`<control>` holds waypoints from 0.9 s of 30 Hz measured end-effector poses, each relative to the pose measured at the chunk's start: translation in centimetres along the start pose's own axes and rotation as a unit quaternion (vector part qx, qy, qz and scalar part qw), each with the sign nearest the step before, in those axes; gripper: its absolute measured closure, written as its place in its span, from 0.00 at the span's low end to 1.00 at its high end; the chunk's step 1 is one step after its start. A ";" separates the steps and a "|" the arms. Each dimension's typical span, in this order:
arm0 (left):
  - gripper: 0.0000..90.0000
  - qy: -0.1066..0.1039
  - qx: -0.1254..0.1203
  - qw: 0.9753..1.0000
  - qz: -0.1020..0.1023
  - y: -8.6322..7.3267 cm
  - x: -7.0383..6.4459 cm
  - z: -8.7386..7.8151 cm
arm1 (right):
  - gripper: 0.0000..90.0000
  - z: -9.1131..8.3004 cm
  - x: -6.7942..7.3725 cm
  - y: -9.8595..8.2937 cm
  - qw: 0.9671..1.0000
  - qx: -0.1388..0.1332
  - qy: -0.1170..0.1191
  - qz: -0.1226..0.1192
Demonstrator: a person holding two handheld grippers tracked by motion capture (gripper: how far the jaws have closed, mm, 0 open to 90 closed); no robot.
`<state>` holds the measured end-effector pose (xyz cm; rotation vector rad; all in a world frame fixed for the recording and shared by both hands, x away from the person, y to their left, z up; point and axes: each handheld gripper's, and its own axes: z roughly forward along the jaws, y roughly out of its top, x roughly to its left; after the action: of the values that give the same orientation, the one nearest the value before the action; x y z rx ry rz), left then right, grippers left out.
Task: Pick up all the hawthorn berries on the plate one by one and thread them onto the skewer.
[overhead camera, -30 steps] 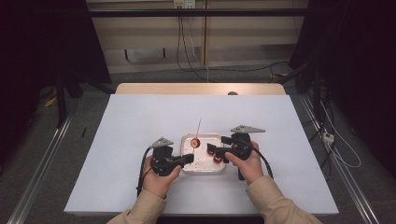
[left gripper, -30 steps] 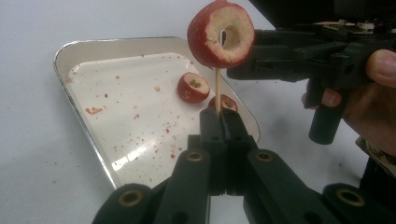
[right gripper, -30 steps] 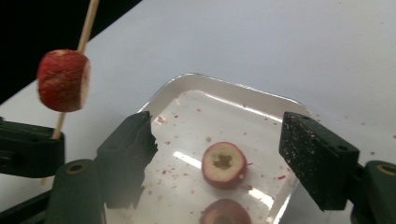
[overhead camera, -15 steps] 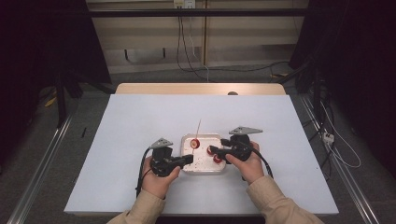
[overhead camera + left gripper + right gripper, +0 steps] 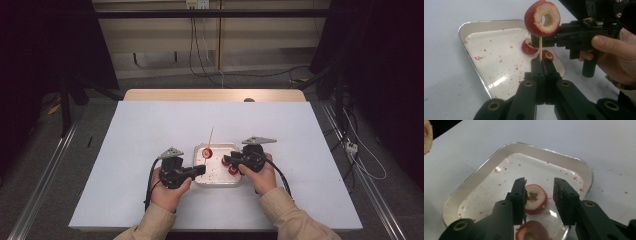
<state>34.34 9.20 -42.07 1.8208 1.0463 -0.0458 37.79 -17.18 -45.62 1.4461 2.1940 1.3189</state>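
Lab recording bay, black curtains [image 5: 45, 60], dangling cables [image 5: 197, 45], white table [image 5: 150, 130]

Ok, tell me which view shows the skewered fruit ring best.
The left gripper view: the fruit ring is close, its hole clear, on the skewer. The high view shows it tiny; the right gripper view catches an edge.

1. A white counter [image 5: 150, 130] with a wooden far edge [image 5: 215, 95] fills the middle.
2. Grey floor [image 5: 35, 165] lies on both sides, with a metal rail [image 5: 45, 185] at the left.
3. Cables [image 5: 200, 45] hang down the pale far wall [image 5: 160, 40].
4. Dark curtains [image 5: 45, 45] flank both sides.
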 end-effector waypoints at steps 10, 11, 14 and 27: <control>1.00 0.000 0.001 1.000 0.001 0.0 0.0 0.0 | 0.75 0.4 0.9 -0.5 1.000 0.011 0.020 0.003; 1.00 0.000 0.000 1.000 0.001 0.0 0.0 0.0 | 0.78 0.4 1.0 -0.5 1.000 0.008 0.023 0.004; 1.00 0.001 0.000 1.000 0.000 0.0 -0.1 0.0 | 0.81 0.4 1.1 -0.5 0.999 0.009 0.032 0.008; 1.00 0.001 0.002 1.000 0.002 0.0 -0.2 0.0 | 0.70 -0.2 1.4 -0.5 0.998 -0.001 0.048 0.027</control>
<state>34.23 9.07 -42.02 1.8259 1.0447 -0.0446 36.68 -16.20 -45.49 1.4797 2.2277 1.4354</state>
